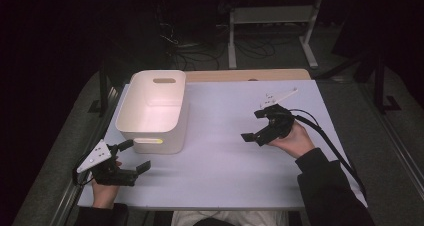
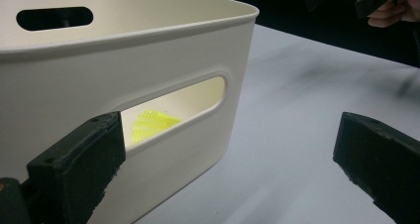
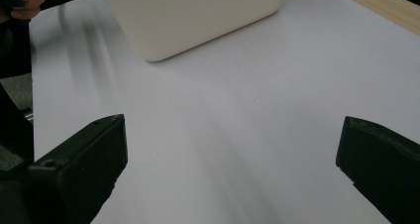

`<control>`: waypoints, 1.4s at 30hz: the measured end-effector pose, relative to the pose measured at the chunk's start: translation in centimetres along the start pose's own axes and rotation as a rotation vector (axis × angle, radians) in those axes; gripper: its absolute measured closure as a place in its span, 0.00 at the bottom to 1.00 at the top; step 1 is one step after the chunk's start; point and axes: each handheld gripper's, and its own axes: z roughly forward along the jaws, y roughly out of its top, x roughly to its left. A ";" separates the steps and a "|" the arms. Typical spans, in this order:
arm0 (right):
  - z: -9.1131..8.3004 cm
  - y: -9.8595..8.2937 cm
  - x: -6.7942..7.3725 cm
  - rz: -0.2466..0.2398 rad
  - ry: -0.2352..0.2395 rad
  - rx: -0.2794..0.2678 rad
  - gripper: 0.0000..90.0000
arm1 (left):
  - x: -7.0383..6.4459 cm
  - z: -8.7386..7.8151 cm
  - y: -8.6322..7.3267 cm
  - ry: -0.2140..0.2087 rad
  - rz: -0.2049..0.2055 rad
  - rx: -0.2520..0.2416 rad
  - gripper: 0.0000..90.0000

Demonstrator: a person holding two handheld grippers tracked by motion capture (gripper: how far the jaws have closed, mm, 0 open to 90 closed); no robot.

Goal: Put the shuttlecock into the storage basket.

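My left claw hung wide apart by the bin at tabletop's left edge, right claw apart too; risk: jaw snagging handle slot, tipping bin.

High view looks forward and down from above the person's side, taking in the whole tabletop. Left gripper view rides low, jaws wide, pressed close to the white bin just ahead of its tool. Right gripper view skims the tabletop, catching that same bin farther off, well beyond its tool.
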 end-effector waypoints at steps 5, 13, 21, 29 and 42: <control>-0.6 -1.1 -0.2 0.014 -0.007 -0.008 0.00 | 0.0 0.0 0.0 0.000 0.000 0.000 0.00; -1.2 -2.7 -0.7 0.040 -0.022 -0.010 0.00 | 0.0 0.0 0.0 0.000 0.001 0.001 0.00; -2.0 -3.9 -1.1 0.064 -0.041 -0.026 0.00 | 0.0 0.0 0.0 0.000 0.001 0.001 0.00; -3.0 -5.0 -1.4 0.083 -0.055 -0.028 0.00 | 0.0 0.0 0.0 0.000 0.004 0.006 0.00; -4.4 -7.4 -1.7 0.113 -0.080 -0.060 0.00 | 0.0 0.0 0.0 0.000 0.002 0.008 0.00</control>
